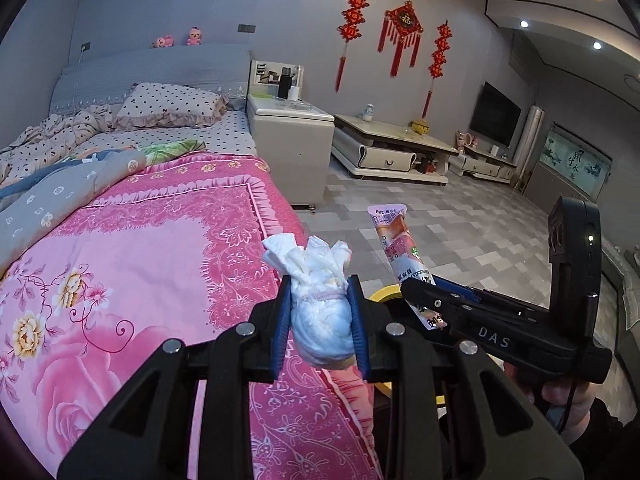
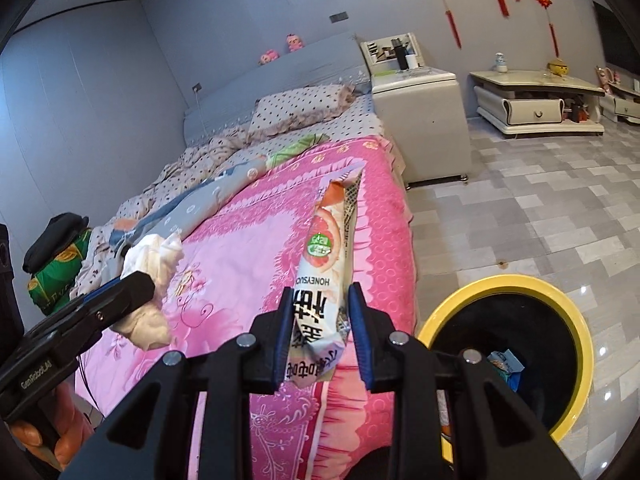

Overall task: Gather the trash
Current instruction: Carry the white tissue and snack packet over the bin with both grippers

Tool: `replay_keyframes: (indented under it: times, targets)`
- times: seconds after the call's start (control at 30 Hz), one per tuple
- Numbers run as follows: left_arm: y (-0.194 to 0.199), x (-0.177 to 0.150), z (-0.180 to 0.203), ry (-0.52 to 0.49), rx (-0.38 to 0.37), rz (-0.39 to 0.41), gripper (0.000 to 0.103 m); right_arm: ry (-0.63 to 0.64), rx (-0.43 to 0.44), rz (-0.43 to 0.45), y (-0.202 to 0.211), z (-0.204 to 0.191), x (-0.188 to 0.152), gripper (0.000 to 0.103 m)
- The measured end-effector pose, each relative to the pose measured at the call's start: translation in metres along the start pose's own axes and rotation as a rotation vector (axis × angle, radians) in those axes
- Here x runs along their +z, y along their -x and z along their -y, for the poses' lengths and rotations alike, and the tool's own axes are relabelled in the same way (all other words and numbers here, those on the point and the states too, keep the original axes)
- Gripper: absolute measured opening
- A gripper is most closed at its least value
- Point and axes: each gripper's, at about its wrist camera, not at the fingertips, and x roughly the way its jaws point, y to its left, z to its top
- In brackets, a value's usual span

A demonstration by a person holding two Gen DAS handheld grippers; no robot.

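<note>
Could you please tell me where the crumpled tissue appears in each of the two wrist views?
Left wrist: crumpled tissue at lower centre, clamped in the left gripper.
Right wrist: tissue at left, over the bed.
Shared landmark: yellow-rimmed bin.

A bed (image 1: 224, 196) is taking up the left of both views, and a pink floral quilt (image 1: 132, 264) is lying spread over its near half, reaching the bed's edge. Beyond it a grey-and-blue patterned blanket (image 1: 52, 196) is lying rumpled, and a polka-dot pillow (image 1: 168, 106) is resting near the headboard beside bunched polka-dot bedding (image 1: 52, 132). In the right wrist view a folded green cloth with a black item on top (image 2: 60, 256) is sitting at the bed's far side. The grey tiled floor (image 2: 540, 208) is carrying a yellow-rimmed bin (image 2: 576, 320) just beside the bed, a white bedside cabinet (image 2: 424, 120) and a low white table (image 2: 532, 100).
</note>
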Motion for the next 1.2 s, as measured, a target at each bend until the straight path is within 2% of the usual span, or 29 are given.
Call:
replay_keyframes:
  times: [0.3,0.5,0.87,1.1,1.2]
  targets:
    - [-0.012,0.008,0.041,-0.067,-0.042,0.01,0.025,-0.054,-0.076,0.074,0.016,0.045,0.004,0.026]
    - [-0.03,0.013,0.06,-0.105,-0.055,0.008,0.026,-0.103,-0.142,0.093,0.018,0.08,0.001,0.026]
    - [-0.078,0.014,0.086,-0.137,-0.085,-0.056,0.026,-0.237,-0.169,0.065,0.011,0.135,-0.013,0.026]
    - [-0.123,0.008,0.101,-0.138,-0.108,-0.117,0.026,-0.336,-0.193,0.029,0.007,0.163,-0.026,0.026]
    - [-0.148,0.003,0.103,-0.108,-0.128,-0.164,0.026,-0.362,-0.208,0.012,0.005,0.172,-0.031,0.026]
